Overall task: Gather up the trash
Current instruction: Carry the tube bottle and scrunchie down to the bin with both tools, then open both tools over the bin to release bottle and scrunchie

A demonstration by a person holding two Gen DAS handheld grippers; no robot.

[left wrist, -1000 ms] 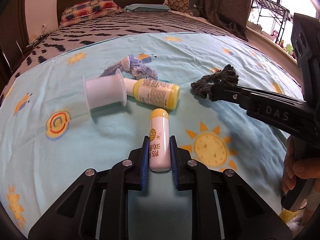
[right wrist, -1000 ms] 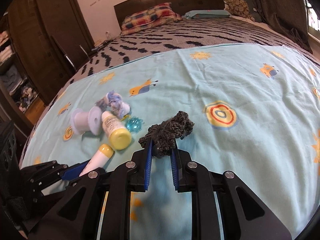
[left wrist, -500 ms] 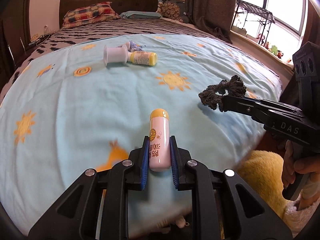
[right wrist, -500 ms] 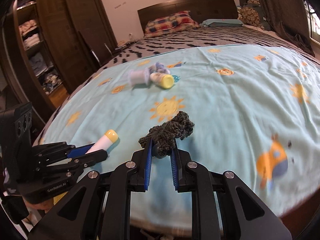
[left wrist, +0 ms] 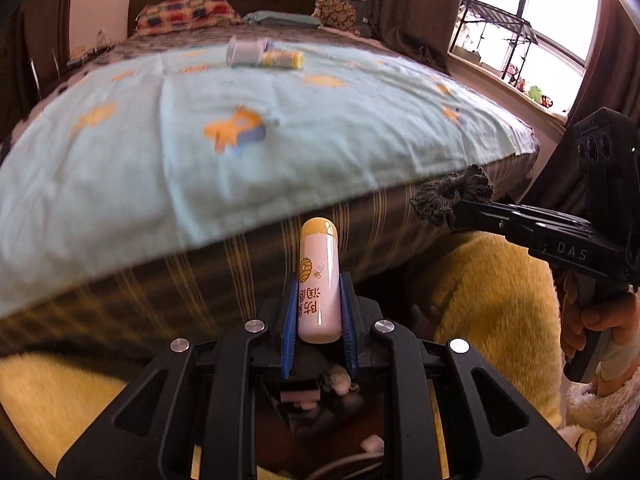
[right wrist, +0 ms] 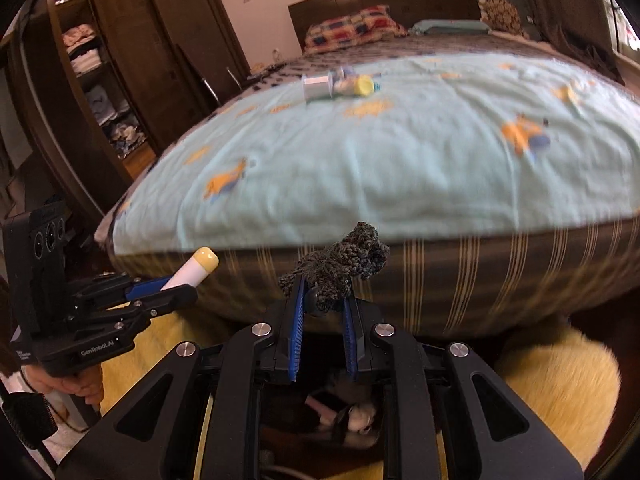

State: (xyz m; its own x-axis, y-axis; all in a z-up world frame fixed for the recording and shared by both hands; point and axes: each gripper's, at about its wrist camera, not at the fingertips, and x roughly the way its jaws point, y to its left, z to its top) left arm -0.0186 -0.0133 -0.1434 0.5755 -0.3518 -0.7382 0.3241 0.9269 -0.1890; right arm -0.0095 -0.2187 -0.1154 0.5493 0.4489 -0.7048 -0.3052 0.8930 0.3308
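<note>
The white, yellow-capped plastic tube (left wrist: 319,280) was clamped in the left tongs (left wrist: 319,312); the dark knitted fabric scrap (right wrist: 340,266) was pinched in the right tongs (right wrist: 322,320), both beyond the bed (left wrist: 200,152) edge. Recommended: keep both grips firm until over a bin, none visible.

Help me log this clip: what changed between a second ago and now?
Both grippers pulled back off the bed, past its foot edge. The left gripper still clamps the yellow-capped tube; the right gripper still holds the dark knitted scrunchie. The spool and yellow-capped bottle remain on the sheet.
</note>
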